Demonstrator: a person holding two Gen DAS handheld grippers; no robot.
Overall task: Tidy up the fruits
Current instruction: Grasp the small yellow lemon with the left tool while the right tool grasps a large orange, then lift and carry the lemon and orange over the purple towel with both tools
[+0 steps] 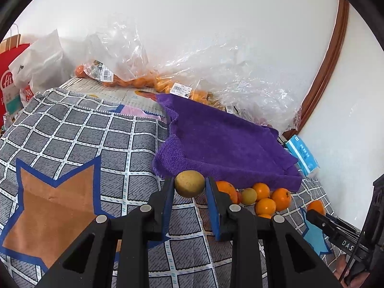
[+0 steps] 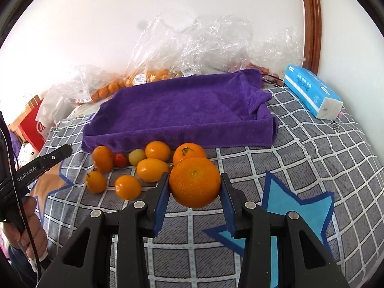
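Observation:
My left gripper [image 1: 189,186] is shut on a small yellow-brown fruit [image 1: 189,183], lifted a little over the checked cloth. My right gripper [image 2: 194,183] is shut on a large orange [image 2: 195,182], also off the cloth. Behind both lies a tray lined with a purple towel [image 2: 182,110], empty inside. A cluster of small oranges [image 2: 153,169], a pale yellow fruit [image 2: 136,156] and a red one [image 2: 120,159] lies on the cloth in front of the tray's near wall. The same oranges [image 1: 265,205] show right of the left gripper.
Clear plastic bags [image 1: 134,72] holding more orange fruit pile against the white wall behind the tray. A blue tissue pack [image 2: 313,91] lies at the tray's right. A red paper bag [image 1: 9,79] stands far left. A hand [image 2: 36,230] holds the other gripper at left.

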